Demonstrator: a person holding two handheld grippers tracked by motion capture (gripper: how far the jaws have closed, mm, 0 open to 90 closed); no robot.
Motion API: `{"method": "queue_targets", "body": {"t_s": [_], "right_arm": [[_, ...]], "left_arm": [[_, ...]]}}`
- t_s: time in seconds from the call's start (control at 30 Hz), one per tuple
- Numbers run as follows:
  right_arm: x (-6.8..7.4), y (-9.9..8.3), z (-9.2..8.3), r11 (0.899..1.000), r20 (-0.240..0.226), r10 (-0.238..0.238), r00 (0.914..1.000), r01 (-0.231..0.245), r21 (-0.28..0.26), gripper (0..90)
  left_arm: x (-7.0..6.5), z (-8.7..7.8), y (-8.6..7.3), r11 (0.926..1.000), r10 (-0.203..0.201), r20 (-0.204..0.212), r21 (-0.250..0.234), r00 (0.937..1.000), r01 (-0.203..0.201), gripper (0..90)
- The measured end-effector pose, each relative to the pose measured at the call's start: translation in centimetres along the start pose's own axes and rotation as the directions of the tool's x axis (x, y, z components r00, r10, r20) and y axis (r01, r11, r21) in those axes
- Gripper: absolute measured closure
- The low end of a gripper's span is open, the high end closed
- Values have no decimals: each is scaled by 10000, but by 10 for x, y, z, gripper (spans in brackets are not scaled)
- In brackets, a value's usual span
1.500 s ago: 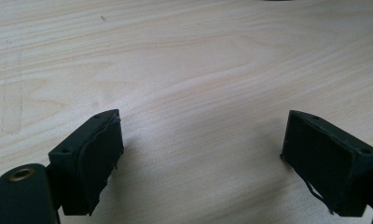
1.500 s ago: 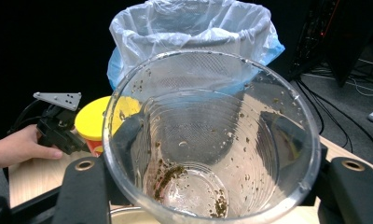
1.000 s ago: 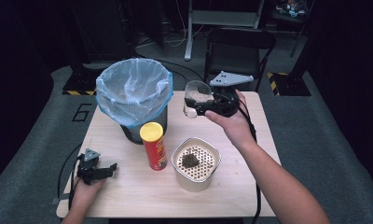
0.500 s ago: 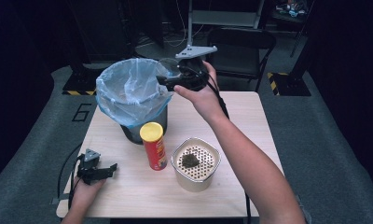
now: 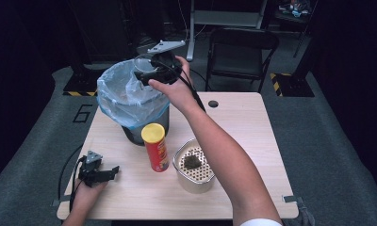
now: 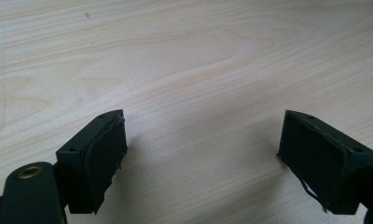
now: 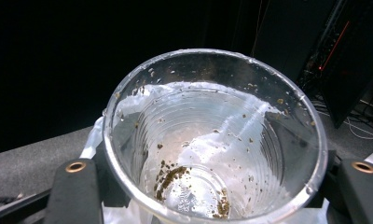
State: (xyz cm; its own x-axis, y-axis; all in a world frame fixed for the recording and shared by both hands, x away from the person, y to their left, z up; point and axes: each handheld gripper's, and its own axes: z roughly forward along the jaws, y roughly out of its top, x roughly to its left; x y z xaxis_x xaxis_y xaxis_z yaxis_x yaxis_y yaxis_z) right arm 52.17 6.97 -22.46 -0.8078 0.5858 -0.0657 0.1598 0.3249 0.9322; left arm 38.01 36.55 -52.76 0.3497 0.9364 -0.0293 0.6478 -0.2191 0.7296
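My right gripper [image 5: 146, 75] is shut on a clear plastic cup [image 5: 142, 63], held tilted above the blue-bagged bin [image 5: 116, 101]. Its jaws have just been opening a little, with the cup still between them. In the right gripper view the cup [image 7: 212, 140] shows brown crumbs stuck to its wall and bottom, and the two jaws flank it. My left gripper [image 5: 112, 170] rests at the table's front left. Its jaws stand wide apart over bare wood in the left gripper view, where the gripper [image 6: 217, 158] holds nothing.
A red chip can [image 5: 154, 146] with a yellow lid stands in front of the bin. Right of it sits a perforated metal pot [image 5: 177, 162] with a dark clump inside. A black folding chair [image 5: 243, 52] stands behind the wooden table [image 5: 252, 141].
The right hand has carried the cup from the table's back middle leftward and slightly up, to above the bin. The left gripper has stayed put.
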Motion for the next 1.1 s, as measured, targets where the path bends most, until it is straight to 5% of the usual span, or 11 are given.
{"method": "queue_targets", "body": {"t_s": [0.13,0.17,0.4,0.57,0.8,0.87,1.1], "right_arm": [[1,1,24,9995,-139,206,9997,-203,248,160],[3,-1,38,9968,-502,422,9978,-386,698,118],[9,-3,35,9992,-181,-75,9998,82,402,78],[0,-6,8,9999,379,-103,9992,103,20,112],[-10,-16,-27,9996,545,-224,9983,231,-132,154],[-15,-27,-45,9987,645,-509,9966,512,-25,201],[-30,-54,-87,9993,800,-227,9965,250,-279,278]], "left_arm": [[0,0,0,10000,-75,113,-14,9999,75,149],[0,-1,1,9999,-65,234,80,9997,63,149],[0,-4,1,9997,-250,578,32,9980,249,144],[-1,-7,5,9985,-464,704,-271,9964,484,139],[-10,-12,12,9981,-346,959,-483,9948,394,144],[-15,-14,15,9985,-186,1018,-499,9946,237,145],[-30,-23,25,9954,69,1526,-959,9883,78,142]]}}
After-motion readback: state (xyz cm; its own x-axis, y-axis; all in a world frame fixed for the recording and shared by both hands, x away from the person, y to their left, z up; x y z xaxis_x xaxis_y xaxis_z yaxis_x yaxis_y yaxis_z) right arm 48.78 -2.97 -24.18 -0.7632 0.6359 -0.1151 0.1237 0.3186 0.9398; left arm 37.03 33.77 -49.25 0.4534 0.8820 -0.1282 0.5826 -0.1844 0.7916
